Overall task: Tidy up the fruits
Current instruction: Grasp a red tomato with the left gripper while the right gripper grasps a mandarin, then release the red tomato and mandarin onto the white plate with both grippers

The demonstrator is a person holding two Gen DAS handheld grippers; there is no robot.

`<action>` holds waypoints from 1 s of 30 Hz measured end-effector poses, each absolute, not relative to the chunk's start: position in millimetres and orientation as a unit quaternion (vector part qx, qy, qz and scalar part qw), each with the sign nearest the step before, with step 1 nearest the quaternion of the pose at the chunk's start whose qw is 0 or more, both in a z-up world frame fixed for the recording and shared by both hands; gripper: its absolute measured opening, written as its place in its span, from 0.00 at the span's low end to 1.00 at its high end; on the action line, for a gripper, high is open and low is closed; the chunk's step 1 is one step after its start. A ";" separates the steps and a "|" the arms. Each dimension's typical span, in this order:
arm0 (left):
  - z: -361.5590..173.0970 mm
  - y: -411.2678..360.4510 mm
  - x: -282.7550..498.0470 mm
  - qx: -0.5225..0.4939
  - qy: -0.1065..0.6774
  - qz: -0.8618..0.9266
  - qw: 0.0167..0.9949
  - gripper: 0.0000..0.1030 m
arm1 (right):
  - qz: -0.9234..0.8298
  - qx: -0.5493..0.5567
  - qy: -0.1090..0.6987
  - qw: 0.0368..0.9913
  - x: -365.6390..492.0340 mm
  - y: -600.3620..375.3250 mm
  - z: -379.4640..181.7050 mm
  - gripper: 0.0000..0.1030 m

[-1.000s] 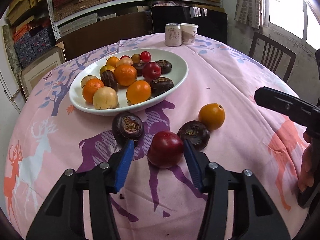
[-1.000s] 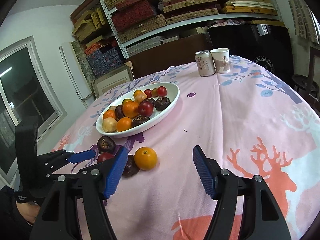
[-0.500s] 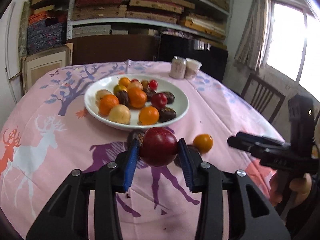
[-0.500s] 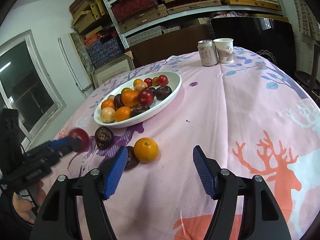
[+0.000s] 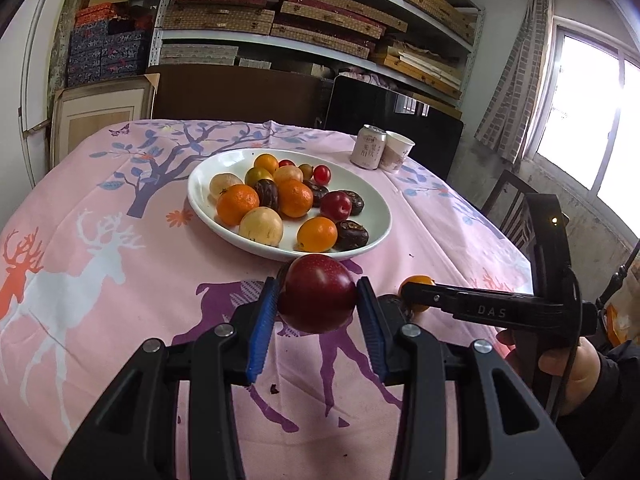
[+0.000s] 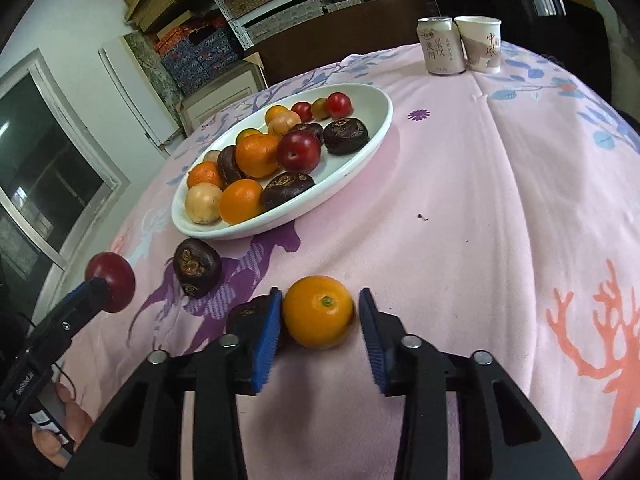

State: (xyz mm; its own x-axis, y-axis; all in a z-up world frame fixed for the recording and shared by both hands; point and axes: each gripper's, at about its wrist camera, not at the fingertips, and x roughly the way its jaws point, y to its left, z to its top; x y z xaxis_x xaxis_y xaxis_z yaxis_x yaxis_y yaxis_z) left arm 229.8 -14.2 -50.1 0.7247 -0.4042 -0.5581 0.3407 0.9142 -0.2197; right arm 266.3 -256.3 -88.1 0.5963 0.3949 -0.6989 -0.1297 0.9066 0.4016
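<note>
My left gripper point(image 5: 318, 320) is shut on a dark red plum point(image 5: 317, 293) and holds it above the pink tablecloth, in front of the white plate point(image 5: 376, 204) of fruit. The plum also shows in the right wrist view point(image 6: 111, 282). My right gripper point(image 6: 318, 334) is open, with its blue pads on either side of an orange point(image 6: 319, 311) that rests on the cloth; a small gap shows on the right side. A dark passion fruit point(image 6: 197, 267) lies near the plate, and another point(image 6: 250, 314) sits just behind the left pad.
A drink can point(image 6: 440, 46) and a paper cup point(image 6: 482, 43) stand at the far edge of the table. The plate point(image 6: 360, 152) holds several oranges, plums, passion fruits and small tomatoes. A dark chair point(image 5: 516, 208) stands at the right. Shelves of boxes fill the back wall.
My left gripper closed on the plum and lifted it off the cloth. My right gripper moved down and forward until its pads came around the orange.
</note>
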 end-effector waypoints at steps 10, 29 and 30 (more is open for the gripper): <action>-48.1 -11.1 229.0 -0.061 0.311 -0.200 0.927 0.38 | 0.146 0.144 0.364 0.908 230.2 -272.0 -47.5 0.35; -6.4 -18.5 406.2 -0.071 0.386 -0.164 0.905 0.38 | 0.142 0.044 0.345 0.927 385.2 -215.8 11.2 0.36; -10.0 -20.8 413.5 -0.069 0.391 -0.162 0.903 0.39 | 0.143 0.041 0.349 0.925 393.2 -213.1 6.0 0.36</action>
State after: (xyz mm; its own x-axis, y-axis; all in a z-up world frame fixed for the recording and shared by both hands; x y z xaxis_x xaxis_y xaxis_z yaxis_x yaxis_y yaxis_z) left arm 413.5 -20.8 -10.0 0.6411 -0.3470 -0.6845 0.2397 0.9378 -0.2510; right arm 393.2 -213.1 6.0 0.7157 0.2937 -0.6336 -0.2360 0.9556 0.1763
